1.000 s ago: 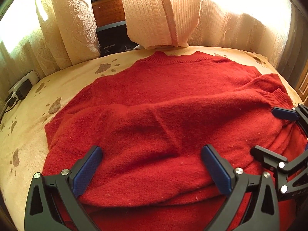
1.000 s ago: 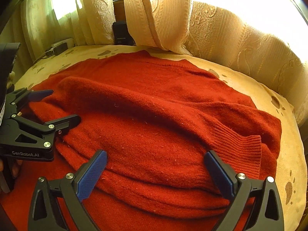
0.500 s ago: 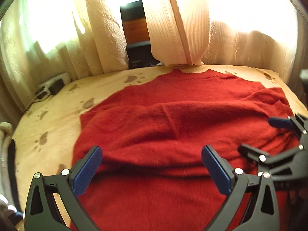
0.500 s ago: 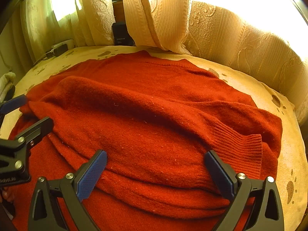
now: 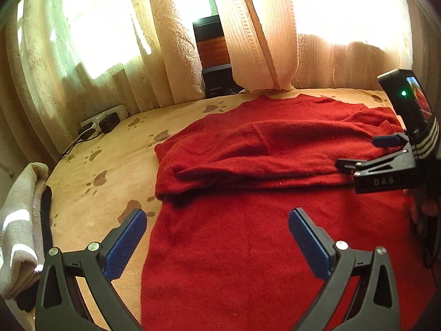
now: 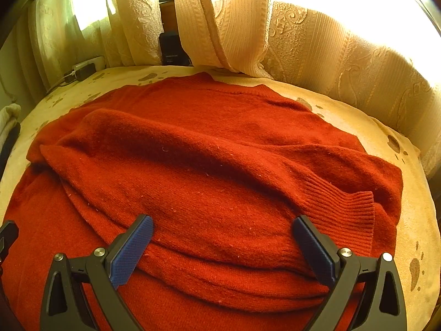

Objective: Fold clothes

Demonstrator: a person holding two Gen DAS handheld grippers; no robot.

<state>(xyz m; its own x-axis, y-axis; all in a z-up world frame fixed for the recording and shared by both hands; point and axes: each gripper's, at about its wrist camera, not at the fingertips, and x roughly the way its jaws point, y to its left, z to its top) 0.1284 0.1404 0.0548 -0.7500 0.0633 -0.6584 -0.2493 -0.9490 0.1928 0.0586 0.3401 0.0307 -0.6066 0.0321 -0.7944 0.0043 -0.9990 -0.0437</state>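
Sleeves of the red knitted wool sweater (image 5: pixel 275 182) lie crossed over its chest on the cream paw-print bedspread (image 5: pixel 104 171), collar toward the lace curtains (image 6: pixel 132 19). I have drawn my left tongs (image 5: pixel 217 244) back from the cloth a second ago; they gape, released, as do my right tongs (image 6: pixel 223 244). Sleeves look settled; body lies unfolded lengthwise.
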